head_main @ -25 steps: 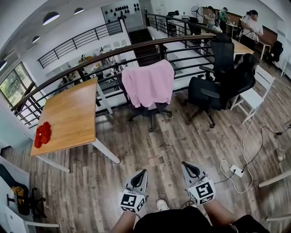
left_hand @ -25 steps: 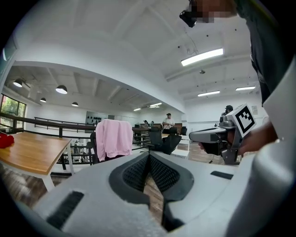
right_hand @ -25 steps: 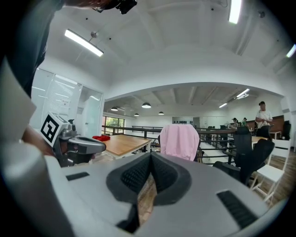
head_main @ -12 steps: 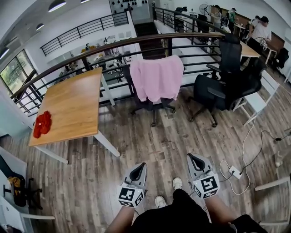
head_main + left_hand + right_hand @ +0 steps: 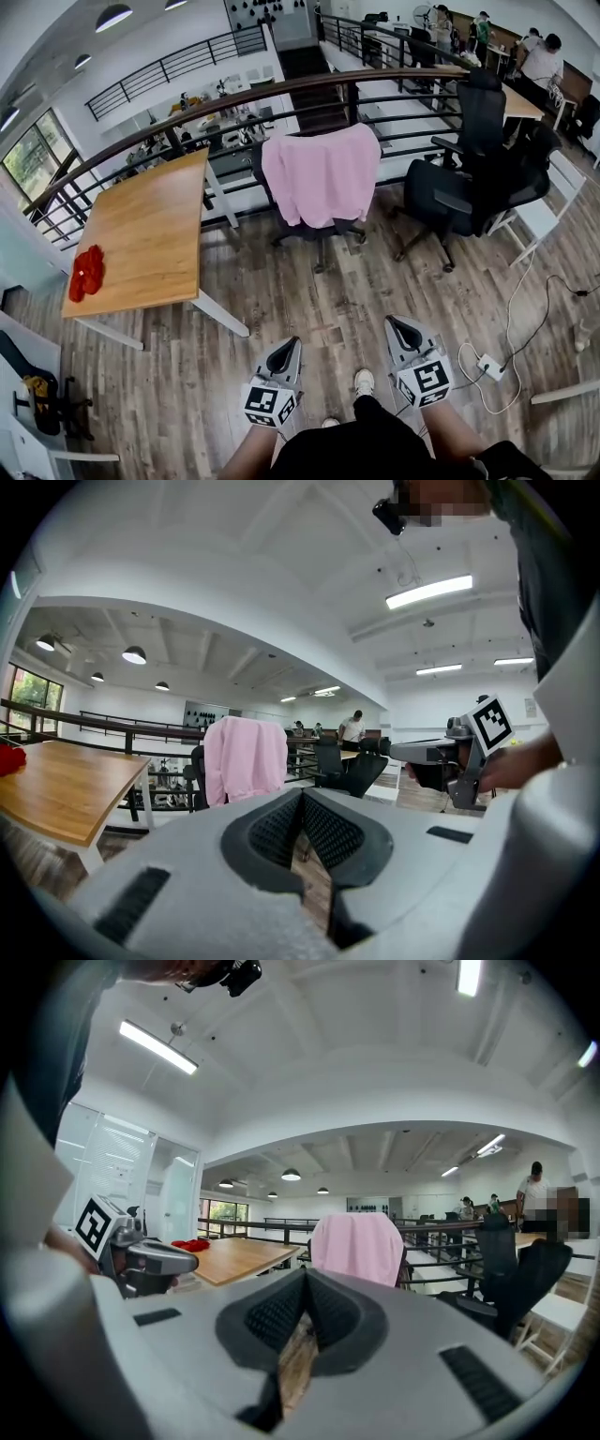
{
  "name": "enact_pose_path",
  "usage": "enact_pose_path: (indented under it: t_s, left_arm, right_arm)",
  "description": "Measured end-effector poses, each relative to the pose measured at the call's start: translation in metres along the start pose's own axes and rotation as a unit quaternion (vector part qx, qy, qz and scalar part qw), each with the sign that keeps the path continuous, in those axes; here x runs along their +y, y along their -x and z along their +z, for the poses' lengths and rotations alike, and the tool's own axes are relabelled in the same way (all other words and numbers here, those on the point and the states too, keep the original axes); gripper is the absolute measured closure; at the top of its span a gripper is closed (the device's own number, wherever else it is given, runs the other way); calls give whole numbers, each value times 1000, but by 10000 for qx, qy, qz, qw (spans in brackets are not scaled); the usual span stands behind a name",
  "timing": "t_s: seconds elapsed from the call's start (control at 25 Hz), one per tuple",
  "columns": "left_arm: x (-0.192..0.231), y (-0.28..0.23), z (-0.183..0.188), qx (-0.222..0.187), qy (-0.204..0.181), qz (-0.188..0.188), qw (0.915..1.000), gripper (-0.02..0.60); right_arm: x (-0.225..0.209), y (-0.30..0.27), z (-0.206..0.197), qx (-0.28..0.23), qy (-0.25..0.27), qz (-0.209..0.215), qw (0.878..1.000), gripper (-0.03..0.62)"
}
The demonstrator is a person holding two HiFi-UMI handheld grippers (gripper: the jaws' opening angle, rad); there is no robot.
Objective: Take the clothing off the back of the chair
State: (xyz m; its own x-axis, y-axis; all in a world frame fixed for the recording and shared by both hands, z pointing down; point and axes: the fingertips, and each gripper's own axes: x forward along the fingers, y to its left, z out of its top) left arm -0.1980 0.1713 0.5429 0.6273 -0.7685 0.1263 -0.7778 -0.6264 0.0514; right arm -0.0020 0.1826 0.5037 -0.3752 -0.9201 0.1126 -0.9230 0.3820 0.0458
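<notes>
Head view: pink clothing over chair back

Open wooden floor lies before the draped chair. Wooden counter flanks its left, black office chairs its right, railing close behind.

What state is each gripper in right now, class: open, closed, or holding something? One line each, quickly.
Left gripper: closed, holding nothing.
Right gripper: closed, holding nothing.
</notes>
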Motion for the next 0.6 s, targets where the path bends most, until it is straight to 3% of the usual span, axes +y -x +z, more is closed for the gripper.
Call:
enact_pose_path:
  t_s: [0.6]
  left_arm:
    - [28,-157,36,10,-118,178,9998,566]
  right_arm:
    - [-135,-106,6,-49,-211,210,9995,589]
